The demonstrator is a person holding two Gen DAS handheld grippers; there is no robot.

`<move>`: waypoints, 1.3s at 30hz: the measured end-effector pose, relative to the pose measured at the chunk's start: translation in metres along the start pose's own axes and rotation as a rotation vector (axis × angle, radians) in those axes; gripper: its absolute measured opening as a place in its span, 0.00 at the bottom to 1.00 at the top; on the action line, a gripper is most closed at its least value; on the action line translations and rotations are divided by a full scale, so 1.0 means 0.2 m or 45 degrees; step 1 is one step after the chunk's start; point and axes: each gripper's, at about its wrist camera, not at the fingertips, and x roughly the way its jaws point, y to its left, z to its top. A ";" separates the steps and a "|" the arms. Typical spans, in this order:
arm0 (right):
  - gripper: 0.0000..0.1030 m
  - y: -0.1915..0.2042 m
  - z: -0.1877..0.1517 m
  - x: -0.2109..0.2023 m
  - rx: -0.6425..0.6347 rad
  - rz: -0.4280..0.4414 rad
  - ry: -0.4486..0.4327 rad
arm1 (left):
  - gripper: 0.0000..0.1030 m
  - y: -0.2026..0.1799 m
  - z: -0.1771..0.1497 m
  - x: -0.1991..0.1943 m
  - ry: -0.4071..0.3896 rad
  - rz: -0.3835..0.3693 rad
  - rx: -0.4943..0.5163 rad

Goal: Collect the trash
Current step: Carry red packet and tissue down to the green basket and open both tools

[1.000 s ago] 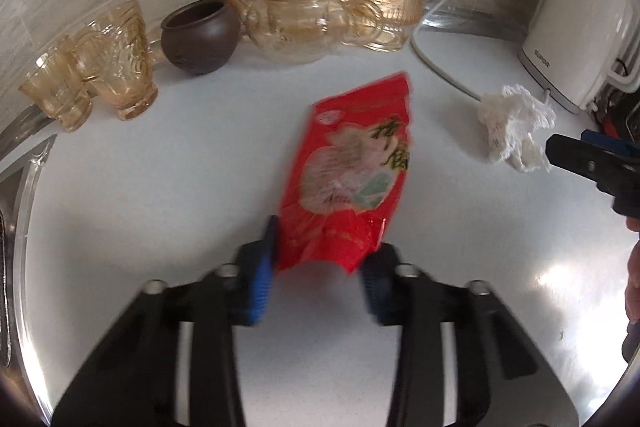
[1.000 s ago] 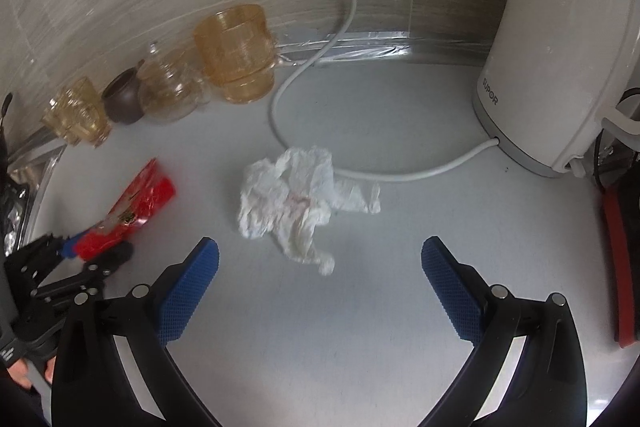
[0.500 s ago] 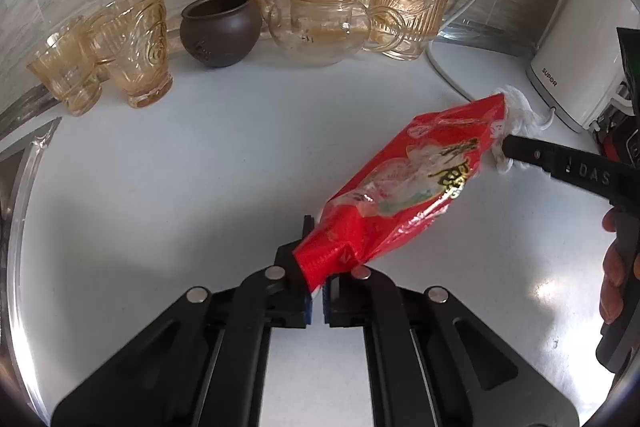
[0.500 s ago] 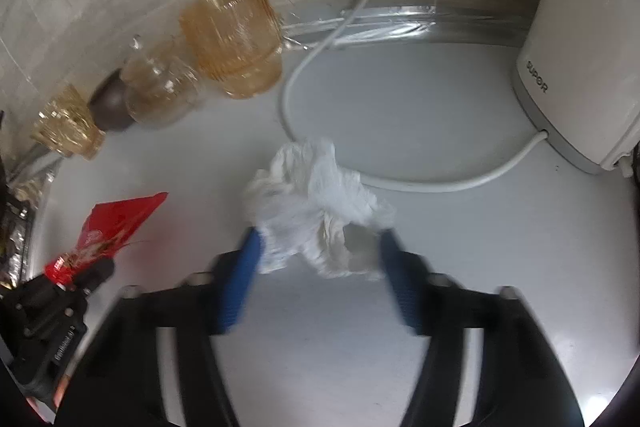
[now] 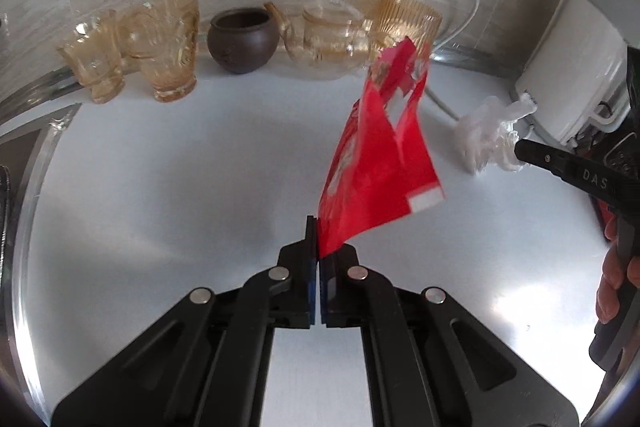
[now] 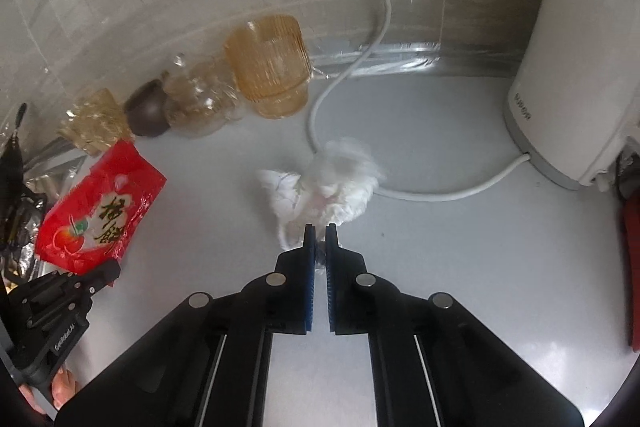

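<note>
The left gripper (image 5: 319, 239) has its blue pads pressed together on the bottom corner of a red snack wrapper (image 5: 374, 163), which stands up and away from the fingertips, lifted off the white counter (image 5: 160, 187). The right gripper (image 6: 319, 239) is clamped on the near edge of a crumpled white tissue (image 6: 332, 187); only a thin sliver of paper shows between its pads, and the wad bunches just beyond the tips. A white cord (image 6: 432, 195) runs right behind the tissue to a white appliance (image 6: 560, 87) far right. Farther off, along the wall, stand amber glass cups (image 5: 168, 47), a dark brown pot (image 5: 242, 41) and a glass teapot (image 5: 332, 39).
</note>
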 end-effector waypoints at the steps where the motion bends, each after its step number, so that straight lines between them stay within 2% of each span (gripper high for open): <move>1: 0.06 0.01 -0.02 -0.04 -0.001 0.007 -0.011 | 0.01 0.00 0.00 -0.03 -0.007 -0.005 -0.001; 5: 0.06 0.05 -0.11 -0.21 -0.006 0.022 -0.045 | 0.01 -0.01 -0.05 -0.19 -0.034 -0.028 -0.001; 11: 0.06 0.14 -0.31 -0.54 -0.008 0.052 -0.092 | 0.01 -0.01 -0.21 -0.51 -0.074 -0.041 0.003; 16: 0.06 0.23 -0.52 -0.82 -0.018 0.062 -0.115 | 0.01 0.01 -0.45 -0.80 -0.104 -0.034 0.003; 26: 0.06 0.43 -1.10 -1.29 -0.013 0.054 -0.095 | 0.01 0.02 -0.98 -1.26 -0.047 -0.108 0.019; 29: 0.06 0.47 -1.28 -1.41 -0.003 0.042 -0.084 | 0.01 0.02 -1.12 -1.35 -0.039 -0.113 0.060; 32: 0.06 0.50 -1.43 -1.51 0.019 0.033 -0.077 | 0.01 0.01 -1.29 -1.44 -0.008 -0.158 0.092; 39: 0.06 0.59 -1.73 -1.66 0.040 0.004 -0.052 | 0.01 0.02 -1.53 -1.55 0.029 -0.220 0.141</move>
